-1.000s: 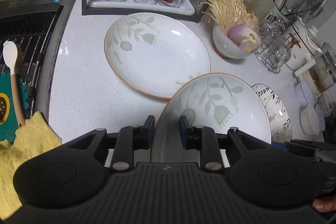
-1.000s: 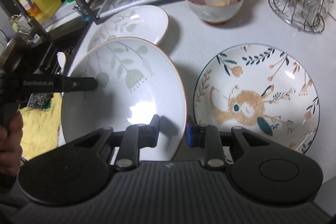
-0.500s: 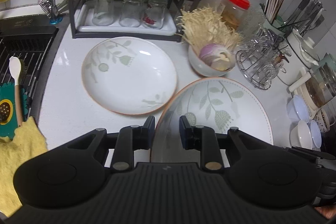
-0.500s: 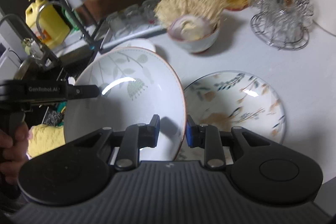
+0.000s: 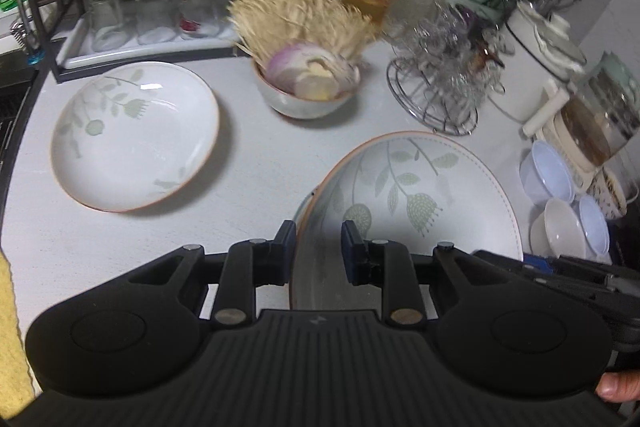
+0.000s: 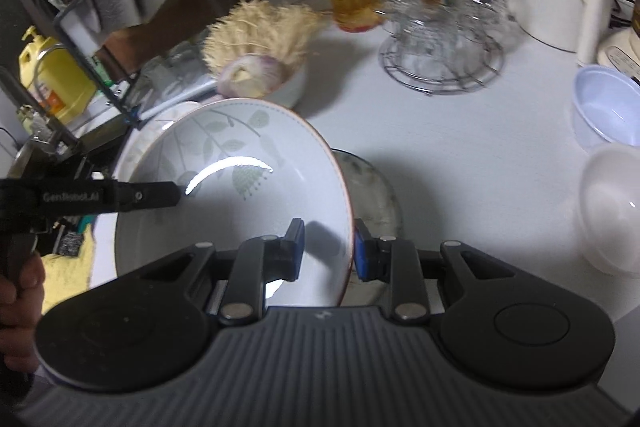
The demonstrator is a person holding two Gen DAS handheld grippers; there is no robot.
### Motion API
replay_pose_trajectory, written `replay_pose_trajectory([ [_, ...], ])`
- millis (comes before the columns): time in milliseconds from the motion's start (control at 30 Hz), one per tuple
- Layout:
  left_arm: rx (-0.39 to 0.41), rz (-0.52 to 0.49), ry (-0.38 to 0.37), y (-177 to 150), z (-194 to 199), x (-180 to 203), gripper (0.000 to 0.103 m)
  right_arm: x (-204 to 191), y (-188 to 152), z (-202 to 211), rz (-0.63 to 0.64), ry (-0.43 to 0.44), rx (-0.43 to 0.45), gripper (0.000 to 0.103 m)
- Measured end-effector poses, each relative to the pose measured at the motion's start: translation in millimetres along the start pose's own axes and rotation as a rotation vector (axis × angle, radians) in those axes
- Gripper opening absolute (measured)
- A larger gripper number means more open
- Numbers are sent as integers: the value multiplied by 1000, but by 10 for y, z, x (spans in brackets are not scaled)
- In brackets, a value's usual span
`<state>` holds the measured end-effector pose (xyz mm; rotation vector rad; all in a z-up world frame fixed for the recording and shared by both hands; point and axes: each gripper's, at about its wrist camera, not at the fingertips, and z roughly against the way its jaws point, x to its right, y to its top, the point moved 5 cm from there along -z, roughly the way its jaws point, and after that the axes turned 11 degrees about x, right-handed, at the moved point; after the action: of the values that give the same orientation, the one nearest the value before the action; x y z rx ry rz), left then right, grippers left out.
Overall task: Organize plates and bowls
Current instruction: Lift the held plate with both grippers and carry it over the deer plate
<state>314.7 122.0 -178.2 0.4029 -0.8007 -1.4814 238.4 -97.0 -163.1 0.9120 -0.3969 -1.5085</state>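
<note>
Both tongs clamp one leaf-print plate by opposite rims: left tongs [image 5: 318, 245], right tongs [image 6: 329, 247], prob. to keep it steady. Plate [image 5: 404, 215] is held tilted above the worktop [image 5: 256, 163] (over another plate). A matching plate [image 5: 134, 135] lies w/ nothing on it. Left tongs' arm reads "GenRobot.AI".

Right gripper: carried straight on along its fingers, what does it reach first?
Probably the dark-rimmed plate on the counter, just past the leaf-pattern plate that the right gripper grips by the rim; depth is uncertain.
</note>
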Motion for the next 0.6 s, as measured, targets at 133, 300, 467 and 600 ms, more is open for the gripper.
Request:
replay_pose_trajectory([
  [133, -7, -30, 16, -62, -131, 121, 28, 150, -65, -53, -3, -1, -9, 28],
  [300, -4, -48, 34, -80, -274, 190, 29, 255, -111, -144, 13, 5, -20, 28],
  [467, -14, -28, 65, -143, -425, 239, 30, 338, -132, -211, 36, -1, -26, 28],
  [600, -23, -33, 98, -195, -518, 249, 30, 390, -149, -279, 38, 0, -36, 28],
])
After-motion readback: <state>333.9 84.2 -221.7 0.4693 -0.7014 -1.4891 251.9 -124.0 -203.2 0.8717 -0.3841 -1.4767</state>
